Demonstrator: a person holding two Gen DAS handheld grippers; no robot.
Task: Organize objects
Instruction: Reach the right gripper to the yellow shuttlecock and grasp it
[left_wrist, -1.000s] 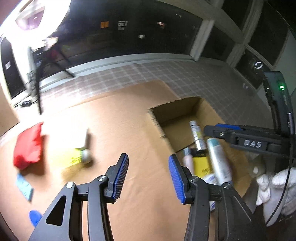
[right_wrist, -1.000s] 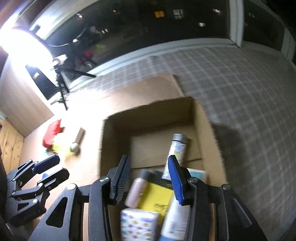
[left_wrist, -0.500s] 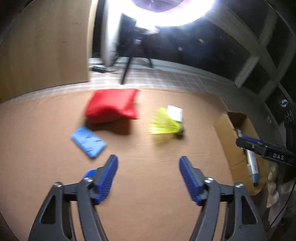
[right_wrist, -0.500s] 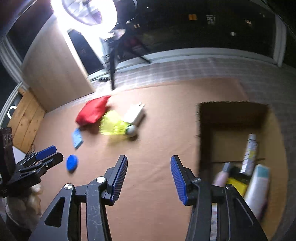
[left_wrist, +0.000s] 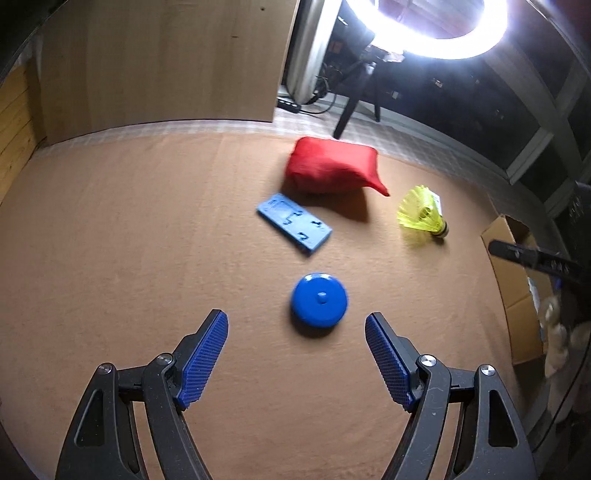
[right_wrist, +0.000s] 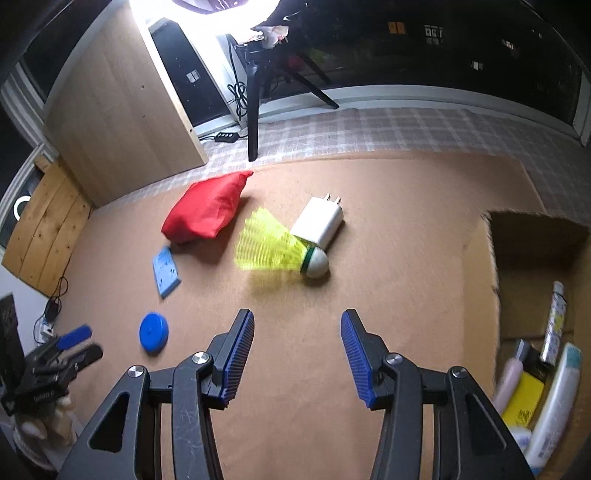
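My left gripper (left_wrist: 296, 354) is open and empty, just short of a round blue disc (left_wrist: 319, 300) on the brown mat. Beyond the disc lie a flat blue plate (left_wrist: 294, 223), a red pouch (left_wrist: 332, 166) and a yellow shuttlecock (left_wrist: 423, 215). My right gripper (right_wrist: 297, 354) is open and empty, a little short of the shuttlecock (right_wrist: 277, 249), which leans on a white charger plug (right_wrist: 321, 221). The right wrist view also shows the red pouch (right_wrist: 207, 208), blue plate (right_wrist: 166, 272) and blue disc (right_wrist: 153, 331). The left gripper (right_wrist: 74, 345) shows at its lower left.
An open cardboard box (right_wrist: 532, 266) at the right holds several bottles and a yellow pack (right_wrist: 522, 402); it shows in the left wrist view (left_wrist: 513, 295) too. A wooden panel (right_wrist: 122, 110), a ring light on a tripod (right_wrist: 253, 110) and a checked floor (right_wrist: 388, 125) lie beyond the mat.
Both grippers have swung left, away from the box and toward the loose objects. The left gripper's jaws have opened wider and the blue disc now lies just ahead of them.
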